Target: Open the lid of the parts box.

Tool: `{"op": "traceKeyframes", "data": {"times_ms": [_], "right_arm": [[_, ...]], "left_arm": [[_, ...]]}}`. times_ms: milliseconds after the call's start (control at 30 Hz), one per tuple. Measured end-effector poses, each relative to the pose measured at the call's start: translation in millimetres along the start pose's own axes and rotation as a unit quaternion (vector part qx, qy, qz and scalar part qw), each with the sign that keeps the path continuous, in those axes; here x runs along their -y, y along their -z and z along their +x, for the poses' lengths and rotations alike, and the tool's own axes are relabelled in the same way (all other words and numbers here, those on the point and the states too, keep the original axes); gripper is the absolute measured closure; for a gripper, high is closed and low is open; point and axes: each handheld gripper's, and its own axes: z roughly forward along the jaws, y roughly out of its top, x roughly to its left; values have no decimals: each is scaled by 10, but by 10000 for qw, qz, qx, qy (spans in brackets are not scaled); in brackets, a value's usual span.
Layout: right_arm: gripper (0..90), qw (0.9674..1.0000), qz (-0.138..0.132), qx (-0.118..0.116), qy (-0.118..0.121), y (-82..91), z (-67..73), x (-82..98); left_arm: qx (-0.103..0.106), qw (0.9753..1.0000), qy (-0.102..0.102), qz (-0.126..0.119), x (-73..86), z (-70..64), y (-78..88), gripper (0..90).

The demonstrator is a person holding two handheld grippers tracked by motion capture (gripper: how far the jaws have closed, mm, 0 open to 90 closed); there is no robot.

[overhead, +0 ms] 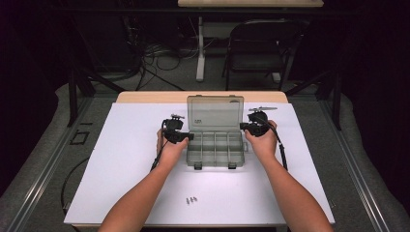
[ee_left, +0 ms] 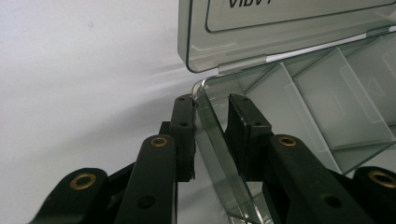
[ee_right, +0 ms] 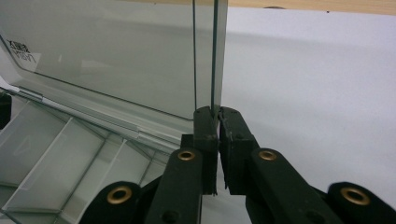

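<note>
Two grippers seen at clear compartment box (overhead: 215,145) on table (overhead: 130,159): lid (overhead: 215,113) stood open, pinched at edge by right gripper (ee_right: 217,122); left gripper (ee_left: 211,114) fingers straddling side wall, contact apparently partial. Compartments empty; screws (overhead: 192,199) unloaded.

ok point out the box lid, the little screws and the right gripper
box lid (overhead: 215,112), high view, middle of the raised panel
little screws (overhead: 192,199), high view, middle of the cluster
right gripper (ee_right: 217,116), right gripper view, between its fingertips

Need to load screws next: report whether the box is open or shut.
Open. The lid stands upright behind the box, and its empty compartments show.
</note>
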Motion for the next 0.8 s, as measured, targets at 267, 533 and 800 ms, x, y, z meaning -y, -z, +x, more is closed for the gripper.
{"op": "traceKeyframes", "data": {"times_ms": [267,533,800], "right_arm": [[864,10000,-18,-7,-39,-6,-3,2],[863,10000,-23,-3,-75,-15,-5,3],[859,9995,10,-103,-302,-28,-38,-2]], "left_arm": [[-159,9999,-31,-3,3,-36,-16,732],[-237,9997,-22,14,-4,-55,-21,741],[-282,9996,-33,-4,-3,-64,-27,744]]}}
